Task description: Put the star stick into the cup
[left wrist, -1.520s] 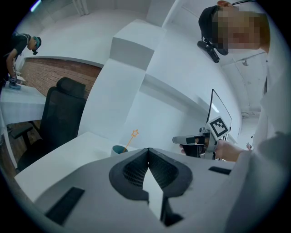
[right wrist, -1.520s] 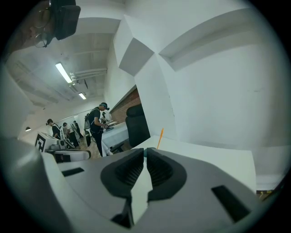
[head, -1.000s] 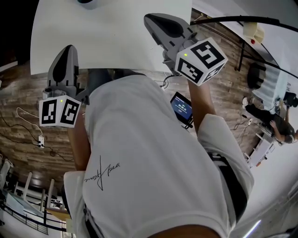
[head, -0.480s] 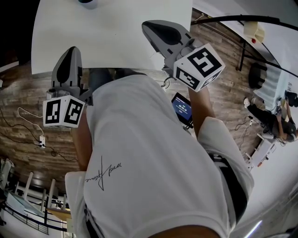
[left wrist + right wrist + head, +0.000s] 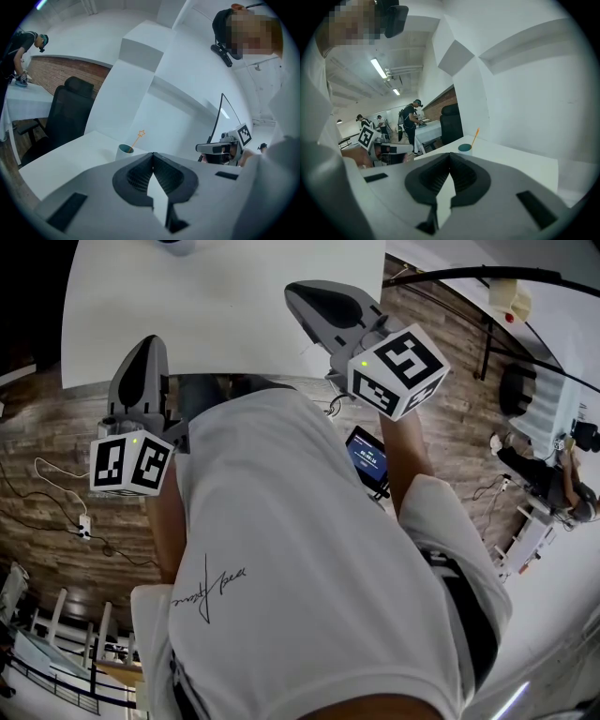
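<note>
— Where is the star stick [image 5: 137, 139]?
— In the cup [image 5: 125, 150], well ahead of my left gripper [image 5: 153, 154] and my right gripper [image 5: 450, 154].
— Which way does it point?
— Star end up, leaning a bit to the right.
— And your grippers?
— Both squeezed tight, jaw on jaw.

Open-plan lab, white tables [image 5: 225, 315], office chair [image 5: 69, 117], people [image 5: 410, 123] working

White table [image 5: 225, 315] with a white cup [image 5: 124, 152] upright on it
</note>
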